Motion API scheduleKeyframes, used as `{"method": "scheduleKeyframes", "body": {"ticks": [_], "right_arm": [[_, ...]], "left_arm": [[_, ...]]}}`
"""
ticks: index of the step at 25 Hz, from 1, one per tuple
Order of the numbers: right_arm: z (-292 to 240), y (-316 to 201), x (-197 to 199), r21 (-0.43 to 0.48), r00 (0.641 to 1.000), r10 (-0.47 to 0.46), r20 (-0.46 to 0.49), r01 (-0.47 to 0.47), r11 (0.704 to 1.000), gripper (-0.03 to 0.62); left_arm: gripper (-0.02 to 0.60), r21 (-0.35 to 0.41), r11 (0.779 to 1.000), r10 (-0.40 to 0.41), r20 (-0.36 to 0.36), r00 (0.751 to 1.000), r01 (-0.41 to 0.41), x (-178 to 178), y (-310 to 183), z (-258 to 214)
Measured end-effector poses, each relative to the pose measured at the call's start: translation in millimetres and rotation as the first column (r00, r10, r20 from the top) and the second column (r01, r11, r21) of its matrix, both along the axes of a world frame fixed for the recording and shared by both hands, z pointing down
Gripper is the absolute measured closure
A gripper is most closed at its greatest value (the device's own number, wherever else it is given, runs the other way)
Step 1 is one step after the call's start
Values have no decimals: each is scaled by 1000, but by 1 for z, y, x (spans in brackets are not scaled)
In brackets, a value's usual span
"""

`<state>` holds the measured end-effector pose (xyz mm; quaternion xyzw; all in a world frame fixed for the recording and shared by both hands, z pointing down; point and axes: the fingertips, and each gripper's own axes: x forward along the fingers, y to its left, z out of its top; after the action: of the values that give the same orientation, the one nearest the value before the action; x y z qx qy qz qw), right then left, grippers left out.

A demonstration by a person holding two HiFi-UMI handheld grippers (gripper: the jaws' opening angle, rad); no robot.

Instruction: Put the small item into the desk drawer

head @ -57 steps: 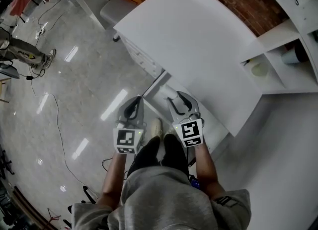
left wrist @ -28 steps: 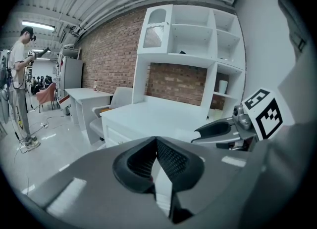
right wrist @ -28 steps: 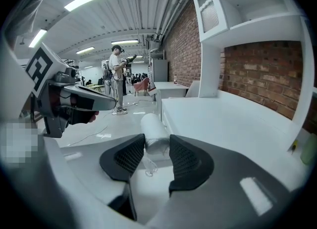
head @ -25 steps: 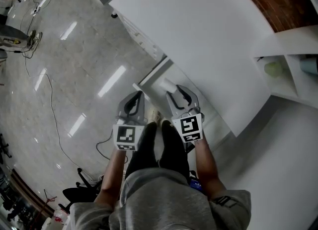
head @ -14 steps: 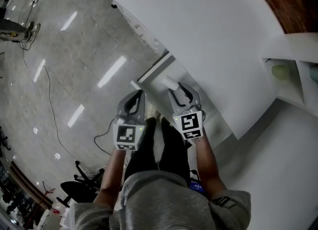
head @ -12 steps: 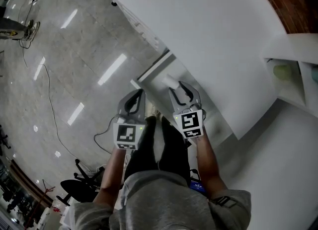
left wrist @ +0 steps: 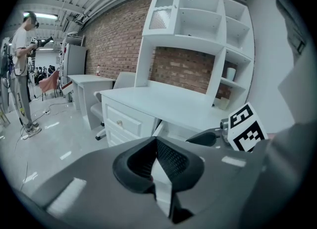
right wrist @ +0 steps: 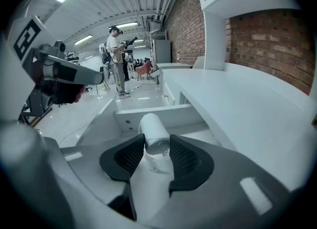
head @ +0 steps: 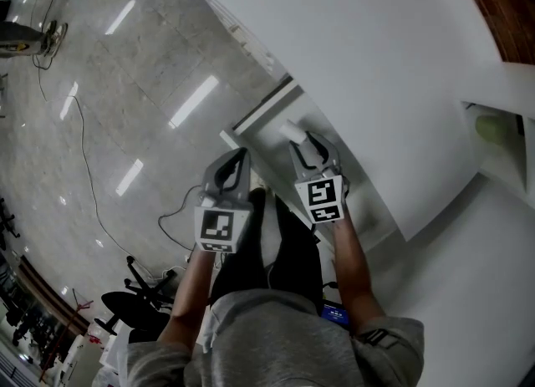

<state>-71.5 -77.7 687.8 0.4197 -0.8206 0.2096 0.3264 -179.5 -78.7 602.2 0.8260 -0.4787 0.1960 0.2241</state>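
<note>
One item: white tube (right wrist: 154,131) pinched in right gripper (right wrist: 157,156)
Drawer (right wrist: 183,115): open, just ahead-below jaws; lower in before release
Left gripper (left wrist: 156,161): jaws together, empty

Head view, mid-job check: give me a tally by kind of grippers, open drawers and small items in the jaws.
Grippers: 2 (left gripper, right gripper)
Open drawer: 1
White cylinder, between the right gripper's jaws: 1
Total: 4
</note>
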Motion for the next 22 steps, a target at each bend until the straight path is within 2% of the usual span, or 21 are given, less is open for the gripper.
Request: {"method": "scheduleKeyframes", "body": {"ticks": [7, 22], "right_arm": [[34, -3, 1, -47, 1000, 9, 2, -9, 999, 428], [69, -1, 4, -92, 999, 34, -2, -34, 995, 421]], "left_arm": [[569, -17, 1000, 0, 10, 1000, 0, 0, 3, 13], [569, -43, 999, 8, 5, 1000, -8, 6, 13, 27]]}}
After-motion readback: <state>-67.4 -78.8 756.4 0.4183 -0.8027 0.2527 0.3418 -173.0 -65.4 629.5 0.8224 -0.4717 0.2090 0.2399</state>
